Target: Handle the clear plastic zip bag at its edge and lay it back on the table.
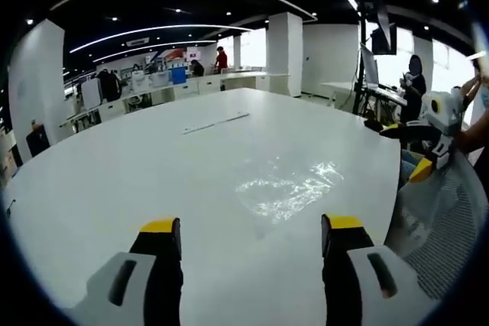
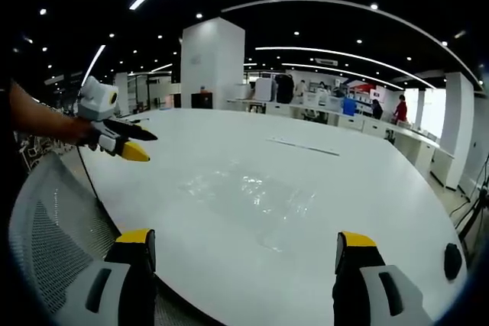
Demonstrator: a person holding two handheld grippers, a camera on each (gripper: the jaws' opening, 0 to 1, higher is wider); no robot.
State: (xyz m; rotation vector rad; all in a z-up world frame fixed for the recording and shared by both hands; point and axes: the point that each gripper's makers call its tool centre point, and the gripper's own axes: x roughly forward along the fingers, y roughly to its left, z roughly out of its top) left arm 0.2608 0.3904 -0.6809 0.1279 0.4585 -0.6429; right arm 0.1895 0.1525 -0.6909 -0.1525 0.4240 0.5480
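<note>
The clear plastic zip bag [image 1: 286,185] lies flat and crinkled on the white table [image 1: 137,166], a short way ahead of my left gripper [image 1: 252,225]. That gripper's yellow-tipped jaws stand wide apart with nothing between them. In the right gripper view the same bag [image 2: 248,192] lies just beyond my right gripper [image 2: 246,240], which is open and holds nothing. Each gripper hovers over the table's near edge, apart from the bag. The right gripper [image 1: 406,148] also comes in from the right of the left gripper view. A hand holds the left gripper [image 2: 145,146] at the left of the right gripper view.
A grey mesh chair back [image 1: 443,234] [image 2: 53,227] stands at the table's edge between the two grippers. A thin pale strip [image 1: 216,122] [image 2: 302,146] lies farther out on the table. A small black round object [image 2: 452,259] sits near the right edge. People and desks stand far behind.
</note>
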